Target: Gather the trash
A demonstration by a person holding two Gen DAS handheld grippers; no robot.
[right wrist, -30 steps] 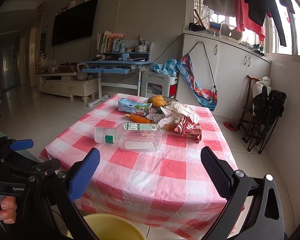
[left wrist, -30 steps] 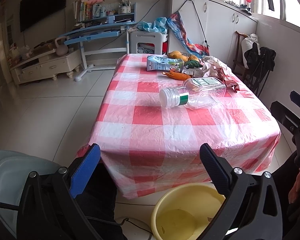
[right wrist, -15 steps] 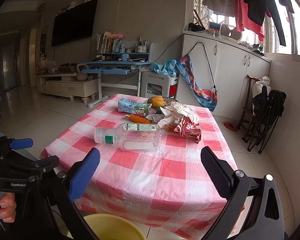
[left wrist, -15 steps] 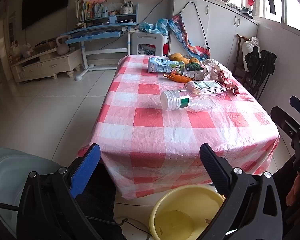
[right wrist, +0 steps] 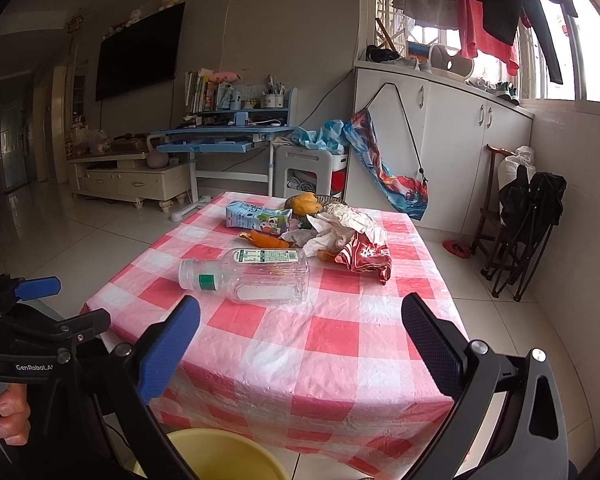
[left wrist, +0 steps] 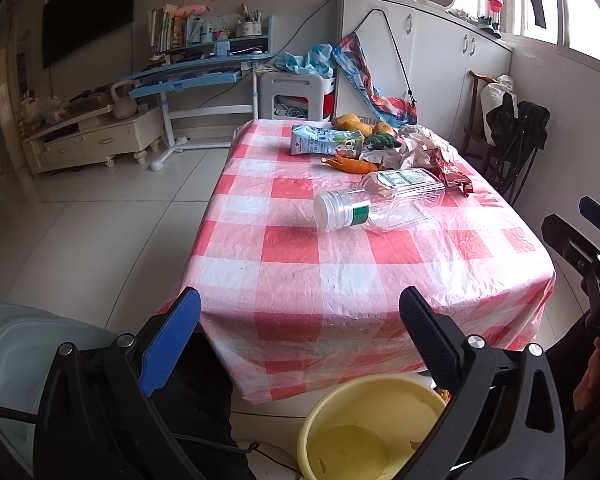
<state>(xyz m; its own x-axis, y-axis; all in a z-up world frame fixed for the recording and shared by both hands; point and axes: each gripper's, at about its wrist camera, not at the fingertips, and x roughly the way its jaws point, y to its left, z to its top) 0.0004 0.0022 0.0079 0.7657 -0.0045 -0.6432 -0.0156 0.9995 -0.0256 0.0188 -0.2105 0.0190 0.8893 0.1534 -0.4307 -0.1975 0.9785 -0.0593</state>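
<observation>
A clear plastic bottle (left wrist: pixel 380 202) (right wrist: pixel 246 274) with a white cap lies on its side in the middle of the red-and-white checked table (left wrist: pixel 300 280) (right wrist: pixel 332 344). Behind it lie a blue milk carton (left wrist: pixel 324 142) (right wrist: pixel 256 218), orange peel (left wrist: pixel 350 165) (right wrist: pixel 266 240), crumpled white paper (left wrist: pixel 416 148) (right wrist: pixel 340 226) and a red snack wrapper (left wrist: pixel 452 170) (right wrist: pixel 366 260). A yellow bucket (left wrist: pixel 364 428) (right wrist: pixel 220 456) stands on the floor below the near table edge. My left gripper (left wrist: pixel 300 316) and right gripper (right wrist: pixel 300 320) hang open before the table, holding nothing.
Yellow fruit (left wrist: pixel 350 122) (right wrist: pixel 306 202) sits at the table's far end. A blue desk (left wrist: pixel 192 76), a white stool (left wrist: pixel 296 92) and white cabinets (right wrist: pixel 452 128) line the back. A folded black chair (right wrist: pixel 528 216) stands right. Tiled floor lies left of the table.
The left gripper view has shifted slightly, so the table sits a little lower and the bucket shows more. The right gripper has barely moved.
</observation>
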